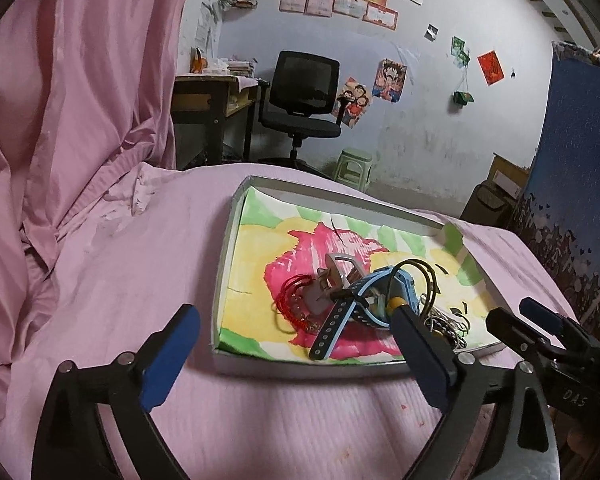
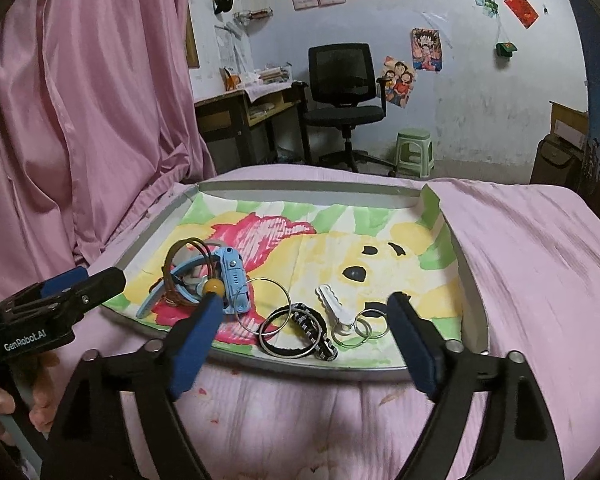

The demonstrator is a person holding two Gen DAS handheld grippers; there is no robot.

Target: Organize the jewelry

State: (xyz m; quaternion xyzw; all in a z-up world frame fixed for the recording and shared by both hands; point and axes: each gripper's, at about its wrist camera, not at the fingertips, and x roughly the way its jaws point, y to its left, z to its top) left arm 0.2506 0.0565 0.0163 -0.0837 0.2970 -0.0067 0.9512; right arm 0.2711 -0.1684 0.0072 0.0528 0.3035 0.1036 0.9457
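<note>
Jewelry pile sitting in the painted tray on the bed

Blue watch, bangles and key rings lie in the tray on the pink bed; left hand-held gripper and right hand-held gripper both spread wide, holding nothing.

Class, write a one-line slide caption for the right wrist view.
Open right gripper hovers over a painted tray on a pink bed, holding a blue watch, metal rings and a white clip.
</note>
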